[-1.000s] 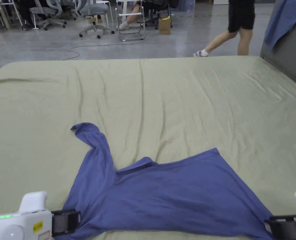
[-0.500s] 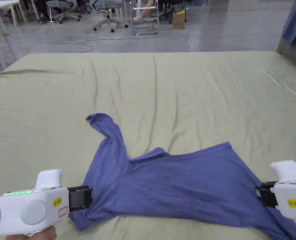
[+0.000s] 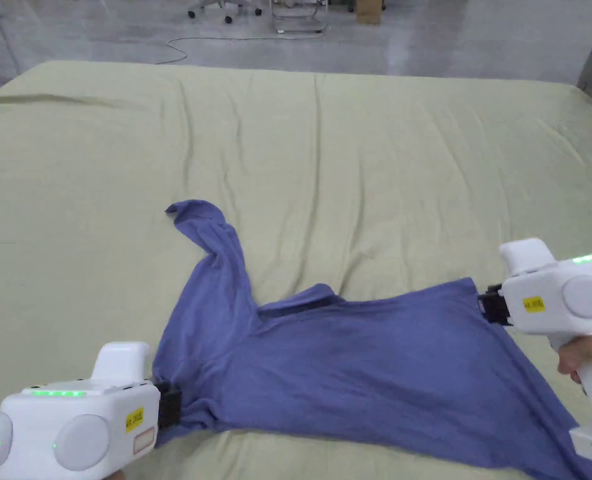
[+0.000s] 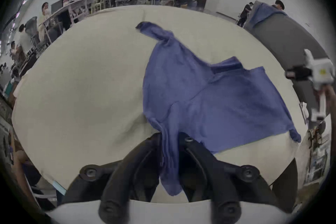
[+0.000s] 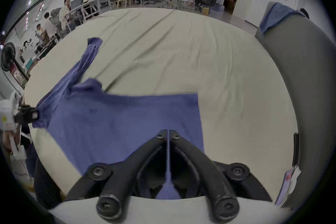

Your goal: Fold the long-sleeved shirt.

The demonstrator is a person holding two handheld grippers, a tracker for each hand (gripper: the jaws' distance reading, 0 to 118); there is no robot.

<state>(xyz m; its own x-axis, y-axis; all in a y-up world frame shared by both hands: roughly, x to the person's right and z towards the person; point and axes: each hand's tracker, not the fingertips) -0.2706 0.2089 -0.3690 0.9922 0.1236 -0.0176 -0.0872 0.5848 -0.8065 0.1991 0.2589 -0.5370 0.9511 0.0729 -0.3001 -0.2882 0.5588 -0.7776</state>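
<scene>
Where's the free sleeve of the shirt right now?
In the head view the free sleeve lies flat on the green sheet, running up and left from the shirt, beyond the left claw.

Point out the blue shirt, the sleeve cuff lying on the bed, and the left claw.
blue shirt (image 3: 376, 369), head view, middle of its body.
sleeve cuff (image 3: 185, 209), head view, far end of the outstretched sleeve.
left claw (image 4: 170, 138), left gripper view, between its tips, closed on cloth.

A large open hall: concrete floor (image 3: 413, 37), rows of desks (image 5: 101, 0) with seated people (image 5: 66, 9)
</scene>
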